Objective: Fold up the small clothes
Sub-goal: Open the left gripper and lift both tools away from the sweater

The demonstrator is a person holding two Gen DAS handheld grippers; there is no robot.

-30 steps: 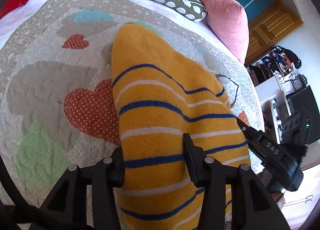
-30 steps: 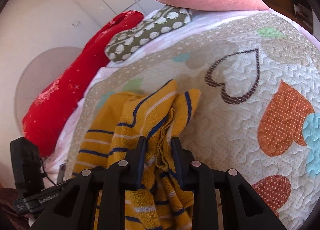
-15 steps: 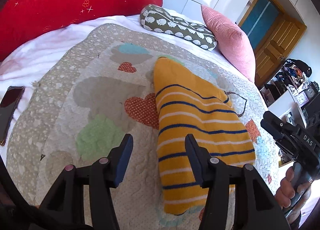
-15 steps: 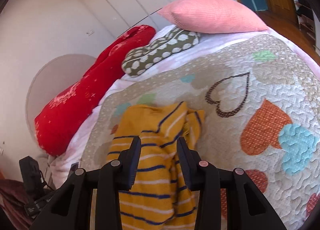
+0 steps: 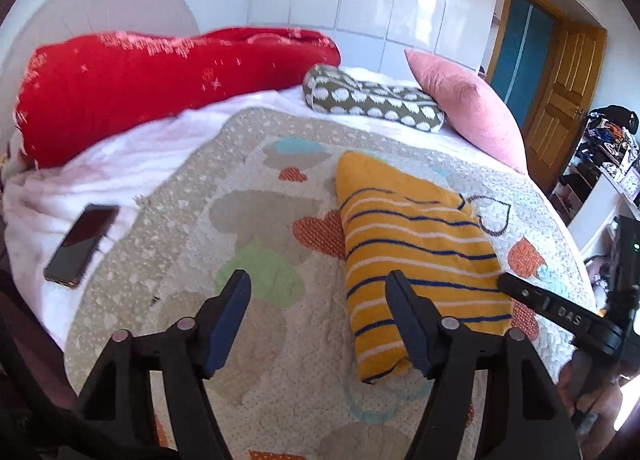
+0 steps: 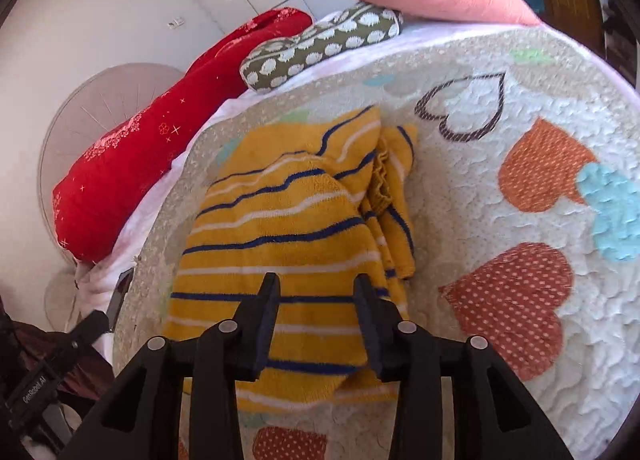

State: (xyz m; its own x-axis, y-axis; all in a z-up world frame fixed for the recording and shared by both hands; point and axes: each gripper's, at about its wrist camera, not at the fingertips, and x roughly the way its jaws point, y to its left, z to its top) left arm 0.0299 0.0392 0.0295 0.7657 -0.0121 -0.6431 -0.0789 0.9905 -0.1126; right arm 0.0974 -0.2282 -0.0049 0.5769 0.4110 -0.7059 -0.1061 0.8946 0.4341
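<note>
A folded yellow garment with blue and white stripes (image 5: 408,236) lies on the heart-patterned quilt (image 5: 248,252). My left gripper (image 5: 318,324) is open and empty, raised above the quilt just left of the garment. In the right wrist view the same garment (image 6: 288,227) lies flat with its layered edges to the right. My right gripper (image 6: 316,316) is open and empty, hovering over the garment's near end. The right gripper also shows in the left wrist view (image 5: 560,312) at the garment's right side.
A phone (image 5: 82,244) lies on the white sheet at the left. A red bolster (image 5: 160,87), a green dotted pillow (image 5: 372,99) and a pink pillow (image 5: 468,107) line the head of the bed. A wooden door (image 5: 560,79) and cluttered shelves (image 5: 608,155) stand to the right.
Both grippers have opened and let go of the garment, then pulled up and back from it. The garment now lies folded on the quilt.
</note>
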